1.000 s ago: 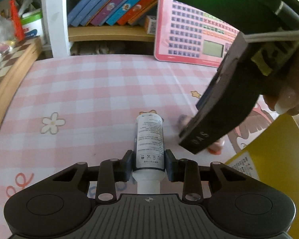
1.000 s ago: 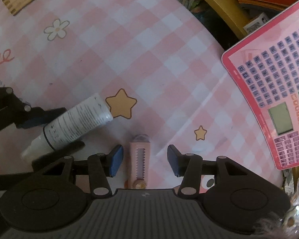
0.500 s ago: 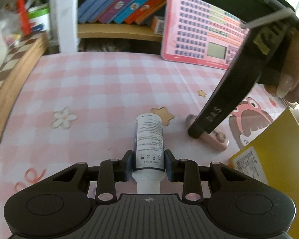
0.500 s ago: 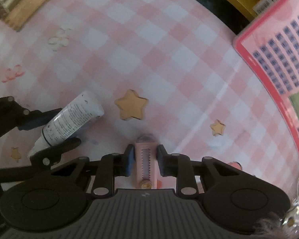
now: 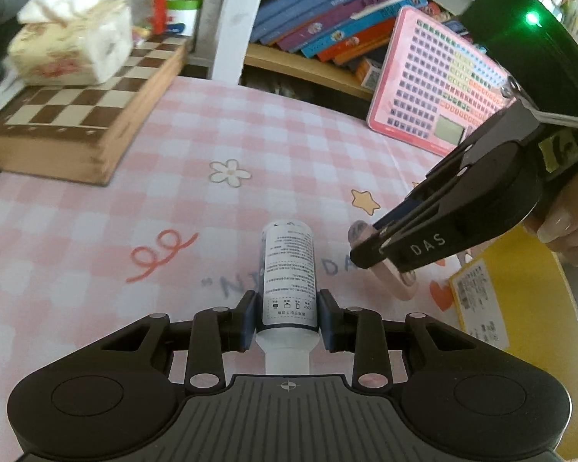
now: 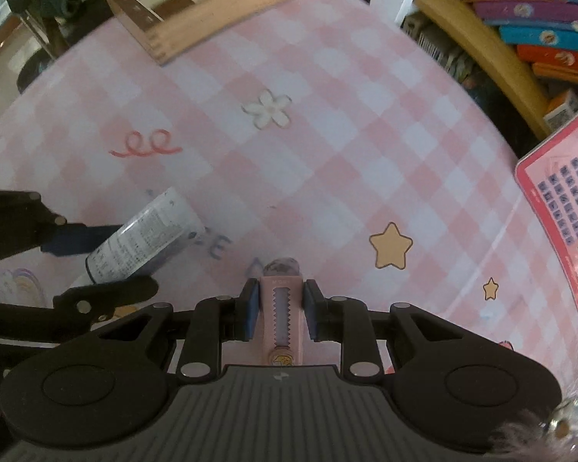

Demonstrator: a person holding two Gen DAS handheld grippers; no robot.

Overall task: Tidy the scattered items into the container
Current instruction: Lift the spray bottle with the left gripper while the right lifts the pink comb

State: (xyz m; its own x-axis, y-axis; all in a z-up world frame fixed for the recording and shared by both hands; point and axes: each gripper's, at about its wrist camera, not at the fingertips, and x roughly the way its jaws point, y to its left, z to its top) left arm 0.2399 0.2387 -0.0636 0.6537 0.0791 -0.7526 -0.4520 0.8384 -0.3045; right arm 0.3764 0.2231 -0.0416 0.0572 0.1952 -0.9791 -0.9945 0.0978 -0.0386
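Two grippers, one item in each.

Left gripper (image 5: 288,317): jaws clamped on one white tube (image 5: 288,275) with printed black text, gripped near its cap end, body pointing away over the pink checked tablecloth (image 5: 273,146).

Right gripper (image 6: 277,310): jaws have just been closing and now press on one pink retractable eraser holder (image 6: 280,313) with a saw-tooth slot down its middle.

Left wrist view only:
- one yellow container (image 5: 520,308) at the right edge, labelled on its near corner, just beyond the right gripper (image 5: 381,248); neither held item is inside it.
- one tissue pack (image 5: 73,48) resting on the chessboard box (image 5: 77,115).
- part of the hand (image 5: 566,227) gripping the right tool, with a long fingernail.
- the pink holder (image 5: 395,283) seen from the side, hanging tilted from the right jaws; whether it clears the cloth cannot be told.

Right wrist view only:
- the left gripper (image 6: 108,261) from outside, with the tube (image 6: 142,238) angled across it.
- the holder's slot and small round emblem at its rear end.

Both views:
- one pink toy keyboard pad (image 5: 439,88) leaning at the table's far right.
- one row of slanted books (image 5: 327,15) on a wooden shelf.
- one white flower print (image 5: 229,171), two yellow star prints in the right wrist view.
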